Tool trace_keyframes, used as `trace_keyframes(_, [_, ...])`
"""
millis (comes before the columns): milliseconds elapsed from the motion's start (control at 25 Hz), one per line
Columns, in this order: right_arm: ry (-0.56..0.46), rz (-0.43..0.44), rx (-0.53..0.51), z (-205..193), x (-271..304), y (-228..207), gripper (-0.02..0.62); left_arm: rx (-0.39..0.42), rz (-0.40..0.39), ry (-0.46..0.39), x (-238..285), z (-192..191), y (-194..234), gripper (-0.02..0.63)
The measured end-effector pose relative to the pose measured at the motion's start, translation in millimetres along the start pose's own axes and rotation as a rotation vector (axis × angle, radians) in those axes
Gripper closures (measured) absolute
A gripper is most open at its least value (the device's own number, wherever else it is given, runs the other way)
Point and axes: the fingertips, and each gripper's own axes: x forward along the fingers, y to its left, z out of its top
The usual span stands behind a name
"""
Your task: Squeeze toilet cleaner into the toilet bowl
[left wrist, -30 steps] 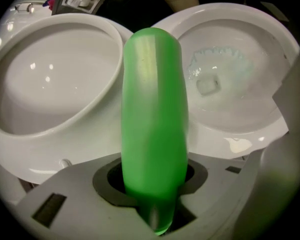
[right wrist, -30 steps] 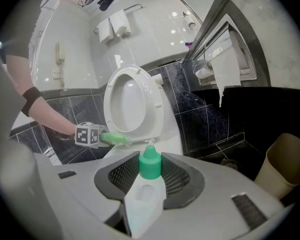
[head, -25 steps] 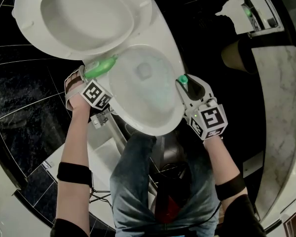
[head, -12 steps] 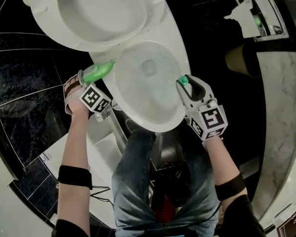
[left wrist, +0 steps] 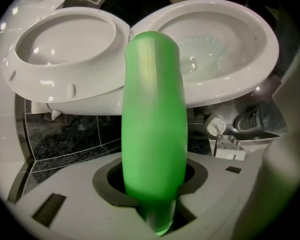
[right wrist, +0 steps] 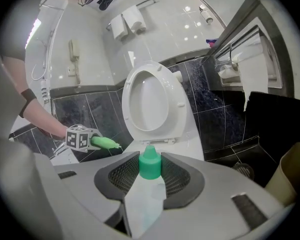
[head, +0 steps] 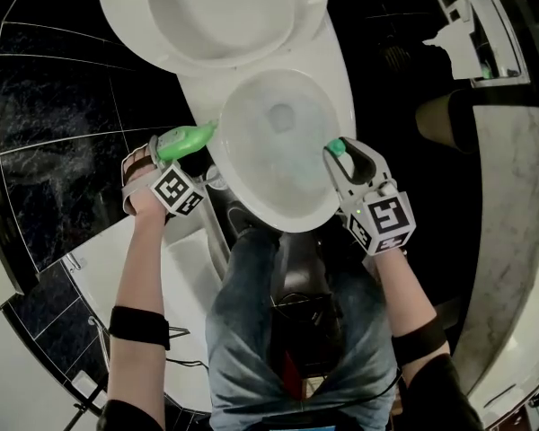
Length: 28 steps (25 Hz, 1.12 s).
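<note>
Left gripper (head: 176, 143) clamps green plastic bottle (left wrist: 152, 129); right gripper (right wrist: 150, 173) pinches small green cap (right wrist: 150, 165). White toilet rolls (right wrist: 121, 27) show in right gripper view only.

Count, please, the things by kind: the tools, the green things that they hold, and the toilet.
Tools: 2 (left tool, right tool)
Green bottle: 1, in the left tool
Green cap: 1, in the right tool
Toilet: 1, with its seat up
Total: 5
</note>
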Motion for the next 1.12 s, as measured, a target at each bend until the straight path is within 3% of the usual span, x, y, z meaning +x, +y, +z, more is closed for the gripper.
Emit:
trace_keyframes(640, [0.021,0.029,-0.027,-2,-26,21,0.446,0.031,-0.073,-0.028,-48,-14,-82,0.423])
trace_keyframes(1120, [0.028,0.013,-0.023,4,-47,32,0.446,0.04,-0.14,-0.087,-93,3,-139,0.423])
